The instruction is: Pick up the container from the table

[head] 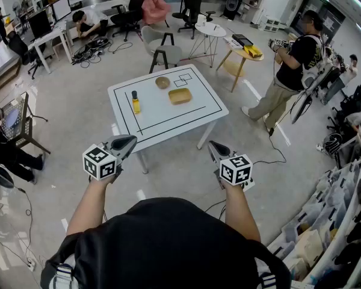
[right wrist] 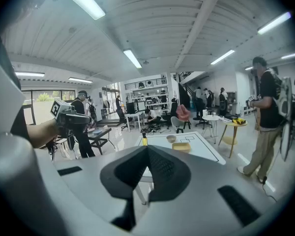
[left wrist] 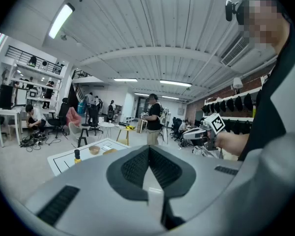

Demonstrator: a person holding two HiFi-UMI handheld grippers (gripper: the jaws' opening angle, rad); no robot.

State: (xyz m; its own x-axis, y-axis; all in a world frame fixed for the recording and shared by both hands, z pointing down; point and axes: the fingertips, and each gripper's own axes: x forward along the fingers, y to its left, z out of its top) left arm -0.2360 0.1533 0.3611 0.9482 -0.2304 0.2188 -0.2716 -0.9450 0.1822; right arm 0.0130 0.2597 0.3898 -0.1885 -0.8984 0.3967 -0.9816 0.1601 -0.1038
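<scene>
A shallow yellow container (head: 180, 96) lies on the white table (head: 162, 125) some way ahead of me, beside a small round bowl (head: 162, 82) and a yellow bottle (head: 135, 103). The left gripper (head: 127, 141) and right gripper (head: 215, 144) are held up in front of my body, short of the table's near edge, both shut and holding nothing. In the left gripper view the closed jaws (left wrist: 148, 149) fill the foreground, with the container (left wrist: 109, 151) small behind them. From the right gripper (right wrist: 147, 149) the container (right wrist: 181, 146) also looks distant.
A person in a black shirt (head: 292, 71) stands to the right of the table. Behind it are a grey chair (head: 163, 48), a white round side table (head: 210, 30) and a yellow one (head: 243, 54). Cables run over the floor, and storage racks (head: 343, 221) line the right.
</scene>
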